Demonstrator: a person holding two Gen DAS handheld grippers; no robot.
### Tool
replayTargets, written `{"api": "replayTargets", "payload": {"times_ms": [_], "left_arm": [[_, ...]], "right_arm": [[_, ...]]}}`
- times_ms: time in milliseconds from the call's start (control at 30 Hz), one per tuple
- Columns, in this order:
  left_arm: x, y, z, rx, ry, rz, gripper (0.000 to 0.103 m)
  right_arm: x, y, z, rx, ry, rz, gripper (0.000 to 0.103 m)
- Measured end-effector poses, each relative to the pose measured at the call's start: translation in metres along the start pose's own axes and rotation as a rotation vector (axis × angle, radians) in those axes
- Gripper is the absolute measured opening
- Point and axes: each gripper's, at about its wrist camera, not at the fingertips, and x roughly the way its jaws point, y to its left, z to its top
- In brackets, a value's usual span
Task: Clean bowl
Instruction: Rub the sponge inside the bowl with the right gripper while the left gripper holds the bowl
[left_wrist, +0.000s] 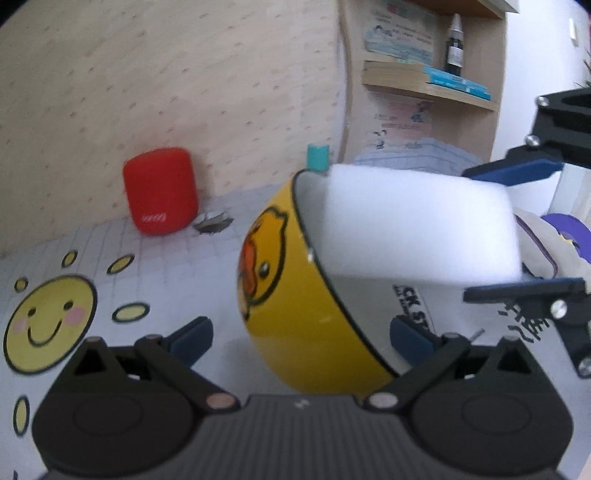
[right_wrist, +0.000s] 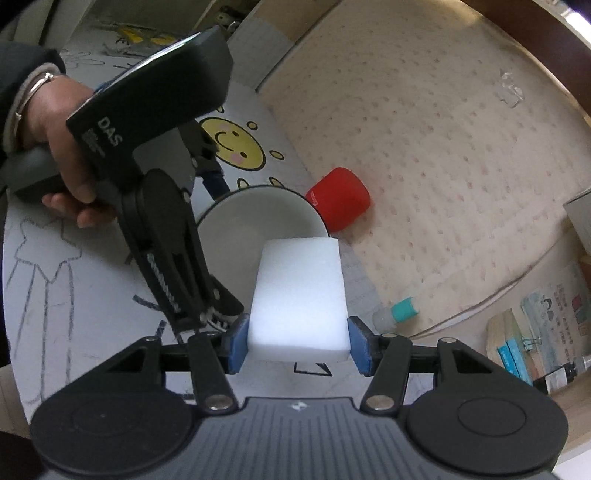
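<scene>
My left gripper (left_wrist: 301, 341) clamps yellow duck bowl (left_wrist: 291, 295) by rim, bowl tipped on side, mouth toward 3 o'clock in left view. My right gripper (right_wrist: 297, 341) squeezes white sponge (right_wrist: 301, 291) between blue pads, far end of sponge inside bowl's white interior. Red speaker (left_wrist: 160, 190) at 10 o'clock, well apart from bowl against wall; open tabletop (left_wrist: 147, 266) between. Teal-capped bottle (right_wrist: 397, 312) near wall, 3 o'clock of sponge in right view.
</scene>
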Motion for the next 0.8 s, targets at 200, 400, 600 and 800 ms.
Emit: {"api": "replayTargets", "payload": {"times_ms": [200, 400, 600, 800], "left_arm": [[0.001, -0.007, 0.004, 0.06, -0.016, 0.002, 0.103], [0.004, -0.002, 0.005, 0.019, -0.018, -0.025, 0.103], [0.005, -0.004, 0.005, 0.025, -0.031, -0.02, 0.103], [0.007, -0.005, 0.011, 0.089, -0.031, -0.04, 0.103]], "right_arm": [[0.01, 0.003, -0.008, 0.041, -0.012, -0.02, 0.054], [0.014, 0.0, -0.01, 0.01, 0.01, -0.028, 0.054], [0.01, -0.006, -0.007, 0.014, -0.03, -0.058, 0.054], [0.013, -0.005, -0.011, -0.019, 0.011, -0.032, 0.054]]}}
